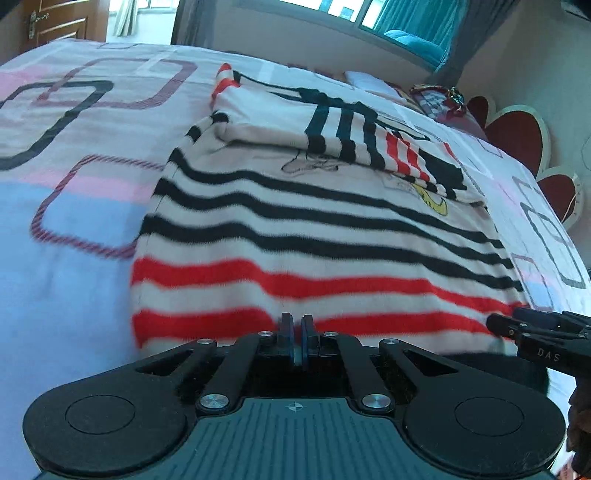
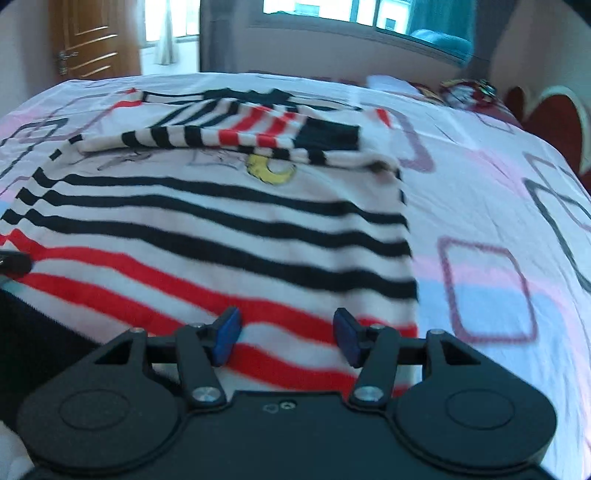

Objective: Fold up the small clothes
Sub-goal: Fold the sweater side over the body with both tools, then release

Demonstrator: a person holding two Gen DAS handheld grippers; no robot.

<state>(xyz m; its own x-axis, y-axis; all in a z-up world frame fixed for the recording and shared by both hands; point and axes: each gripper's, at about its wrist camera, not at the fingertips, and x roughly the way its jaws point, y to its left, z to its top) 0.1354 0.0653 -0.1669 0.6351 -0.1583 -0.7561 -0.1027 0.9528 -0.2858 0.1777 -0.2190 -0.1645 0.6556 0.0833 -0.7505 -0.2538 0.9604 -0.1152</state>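
Note:
A cream sweater [image 1: 314, 221] with black and red stripes lies flat on the bed, and it fills the middle of the right wrist view too [image 2: 221, 229]. Its sleeves [image 1: 347, 136] are folded across the chest at the far end. My left gripper [image 1: 296, 332] is shut just above the red-striped hem, and I see no cloth between its pads. My right gripper [image 2: 286, 334] is open over the hem near the sweater's right edge, its blue pads [image 2: 227, 332] apart with nothing pinched. The right gripper's tip [image 1: 506, 321] shows at the left wrist view's right edge.
The bedsheet [image 1: 74, 221] has pink, blue and dark square outlines. A red and white headboard [image 1: 517, 136] stands at the right. Pillows and a coloured bundle [image 1: 439, 99] lie at the far right corner. A wooden door [image 2: 88, 40] and a window [image 2: 332, 11] are beyond.

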